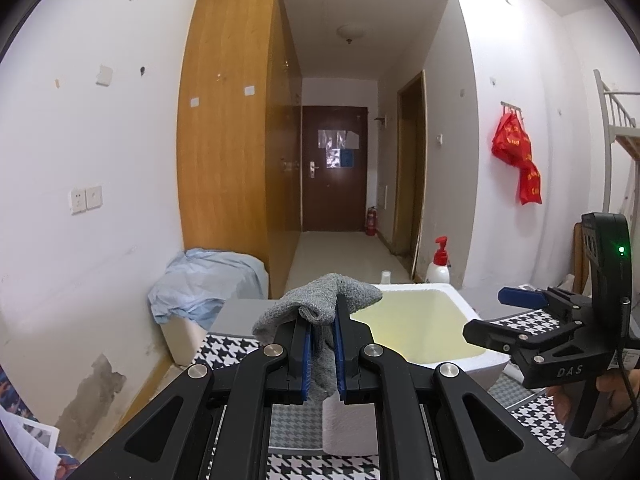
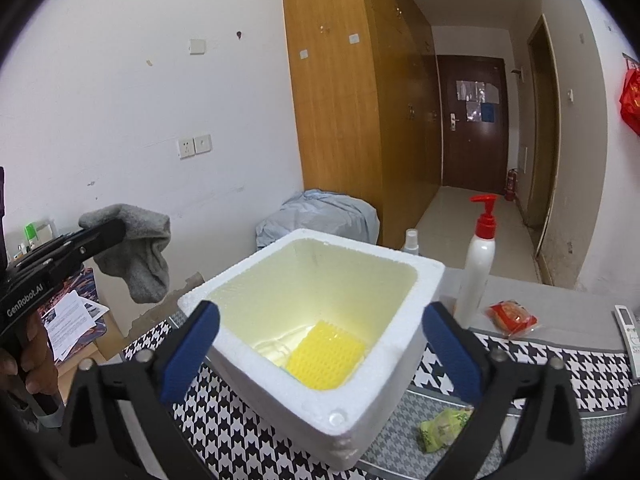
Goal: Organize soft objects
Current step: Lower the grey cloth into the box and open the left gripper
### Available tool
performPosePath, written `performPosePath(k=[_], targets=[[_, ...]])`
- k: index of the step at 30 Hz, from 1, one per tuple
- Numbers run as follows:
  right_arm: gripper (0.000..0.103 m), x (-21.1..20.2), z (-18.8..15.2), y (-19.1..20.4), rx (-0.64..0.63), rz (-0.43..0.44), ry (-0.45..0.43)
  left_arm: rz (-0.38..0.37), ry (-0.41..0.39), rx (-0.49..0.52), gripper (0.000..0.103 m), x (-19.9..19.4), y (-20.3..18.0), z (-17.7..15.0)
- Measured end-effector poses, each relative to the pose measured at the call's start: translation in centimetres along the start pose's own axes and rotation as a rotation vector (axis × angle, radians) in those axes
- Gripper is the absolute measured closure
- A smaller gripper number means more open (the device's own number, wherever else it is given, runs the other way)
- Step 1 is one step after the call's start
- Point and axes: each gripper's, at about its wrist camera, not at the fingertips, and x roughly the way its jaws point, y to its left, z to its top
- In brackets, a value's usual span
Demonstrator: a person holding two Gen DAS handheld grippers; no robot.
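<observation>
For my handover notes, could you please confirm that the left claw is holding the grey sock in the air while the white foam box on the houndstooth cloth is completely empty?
Not quite: the white foam box is not empty. The right wrist view shows a yellow bumpy pad lying on its bottom. The rest holds: the left claw grips the grey knitted sock in the air, and the box stands on the black-and-white houndstooth cloth.

Black gripper (image 1: 321, 354) frames — blue pads, silver screws, "DAS" and "GenRobot.AI" markings.

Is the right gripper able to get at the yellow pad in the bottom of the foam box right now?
Probably yes. The right gripper is open and aimed into the foam box, which has no lid, and nothing covers the yellow pad.
</observation>
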Motion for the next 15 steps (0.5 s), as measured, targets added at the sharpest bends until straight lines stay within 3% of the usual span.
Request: performPosePath(k=[15], targets=[[0.000,-2.8,-0.7,-1.6,0.009,-0.054,-0.021,-0.087,0.012,0.039,0.093,1.8,-3.1,0.9]])
